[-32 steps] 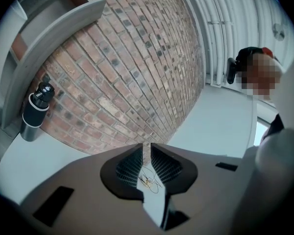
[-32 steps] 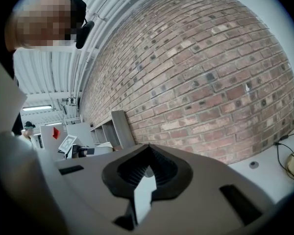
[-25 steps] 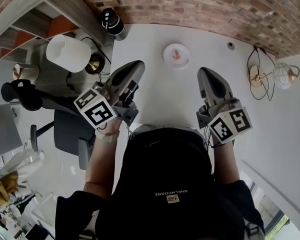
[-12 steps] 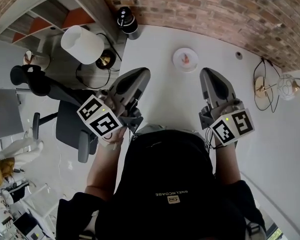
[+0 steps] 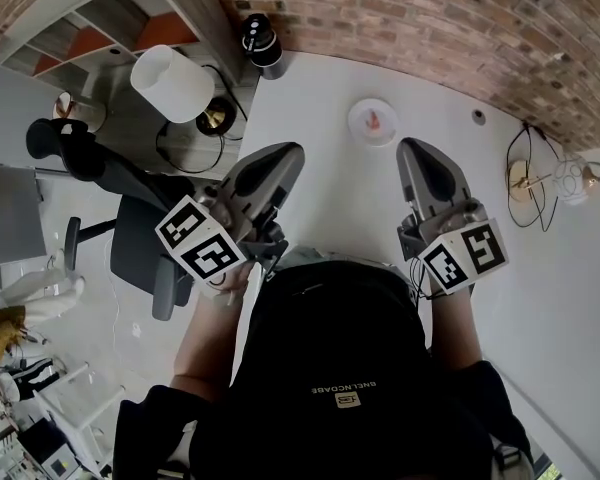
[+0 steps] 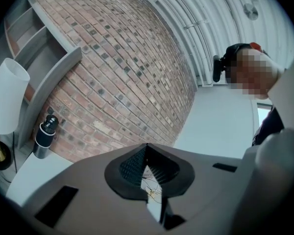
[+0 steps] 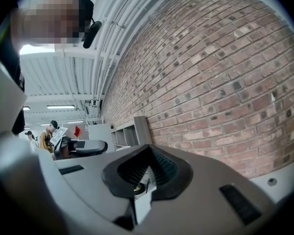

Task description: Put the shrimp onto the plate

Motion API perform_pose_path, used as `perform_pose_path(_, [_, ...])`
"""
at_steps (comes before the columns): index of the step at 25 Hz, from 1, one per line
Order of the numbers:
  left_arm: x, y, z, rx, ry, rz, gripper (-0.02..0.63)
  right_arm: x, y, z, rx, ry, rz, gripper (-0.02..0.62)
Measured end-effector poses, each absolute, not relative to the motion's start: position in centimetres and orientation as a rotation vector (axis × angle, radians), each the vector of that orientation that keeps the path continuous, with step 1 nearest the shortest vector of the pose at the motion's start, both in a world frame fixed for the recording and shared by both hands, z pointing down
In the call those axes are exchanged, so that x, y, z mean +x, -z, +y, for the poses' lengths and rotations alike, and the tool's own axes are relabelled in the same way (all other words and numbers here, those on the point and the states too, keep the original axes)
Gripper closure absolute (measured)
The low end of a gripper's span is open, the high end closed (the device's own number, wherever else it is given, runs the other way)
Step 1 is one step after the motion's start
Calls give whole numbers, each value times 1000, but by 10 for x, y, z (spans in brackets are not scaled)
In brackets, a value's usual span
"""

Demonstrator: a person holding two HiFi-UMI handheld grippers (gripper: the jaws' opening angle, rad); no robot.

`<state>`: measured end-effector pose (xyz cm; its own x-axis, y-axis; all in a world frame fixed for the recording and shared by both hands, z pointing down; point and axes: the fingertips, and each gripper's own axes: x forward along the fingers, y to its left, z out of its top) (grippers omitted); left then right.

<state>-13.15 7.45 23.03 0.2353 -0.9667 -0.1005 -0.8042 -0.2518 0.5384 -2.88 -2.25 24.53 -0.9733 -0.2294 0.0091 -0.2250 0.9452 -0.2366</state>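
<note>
One plate (image 5: 356, 128) lies on the one white table (image 5: 315, 98), and on this plate there is one shrimp (image 5: 376, 120). There are two grippers, both on the person's side of the plate: one left gripper (image 5: 285, 158) and one right gripper (image 5: 415, 153). To the left of the plate I count one dark bottle (image 5: 260, 43), one lamp with a white shade (image 5: 174, 83) and one office chair (image 5: 140, 258). To the right of the plate I count one small round thing (image 5: 478, 117) and one glass globe lamp (image 5: 568, 176).
</note>
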Motion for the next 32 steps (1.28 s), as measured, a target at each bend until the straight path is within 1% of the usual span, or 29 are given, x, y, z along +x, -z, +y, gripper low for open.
perform_pose_path(7, [-114, -230, 71, 2194, 529, -1618, 603, -26, -239, -24, -342, 354, 3070, 592])
perform_pose_path(12, [-117, -232, 70, 2172, 577, -1599, 603, -28, -241, -23, -300, 350, 3080, 592])
perform_pose_path(19, [-123, -233, 69, 2162, 603, -1600, 603, -37, -242, -14, -241, 228, 3125, 592])
perform_pose_path(32, [-133, -241, 55, 2097, 641, -1599, 603, -41, -248, -28, -276, 279, 3120, 592])
